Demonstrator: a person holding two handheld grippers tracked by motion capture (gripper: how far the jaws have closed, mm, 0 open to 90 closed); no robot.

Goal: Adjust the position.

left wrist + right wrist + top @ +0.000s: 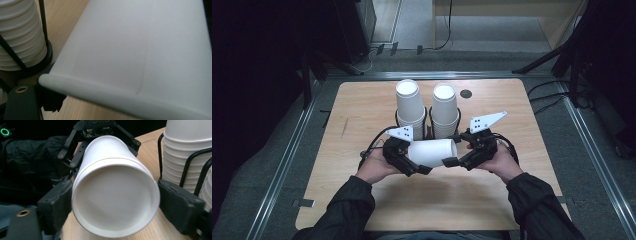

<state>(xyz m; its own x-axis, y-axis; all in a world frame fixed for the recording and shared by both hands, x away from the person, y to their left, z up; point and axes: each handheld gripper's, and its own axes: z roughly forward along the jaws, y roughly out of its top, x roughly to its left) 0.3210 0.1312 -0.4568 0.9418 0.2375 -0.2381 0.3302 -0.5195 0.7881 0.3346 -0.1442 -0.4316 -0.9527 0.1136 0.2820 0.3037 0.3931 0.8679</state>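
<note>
The wooden counter (362, 200) leaves open room ahead of the two paper cup stacks (410, 107) in their wire holder (430, 131). Above it lies a sideways paper cup (432, 152), likely light and crushable: left gripper (412, 166) jaws pinch its wall, right gripper (458, 160) jaws flank its rim, best gripped gently

A light wooden surface with rounded corners (362, 200) carries two tall stacks of white paper cups, the left stack (409, 107) and the right stack (445, 109), standing side by side in a black wire holder (429, 127) near its far edge. A small dark round disc (466, 93) lies just right of them. Grey carpeted floor (272, 165) and metal rails (287, 160) surround the surface.
</note>
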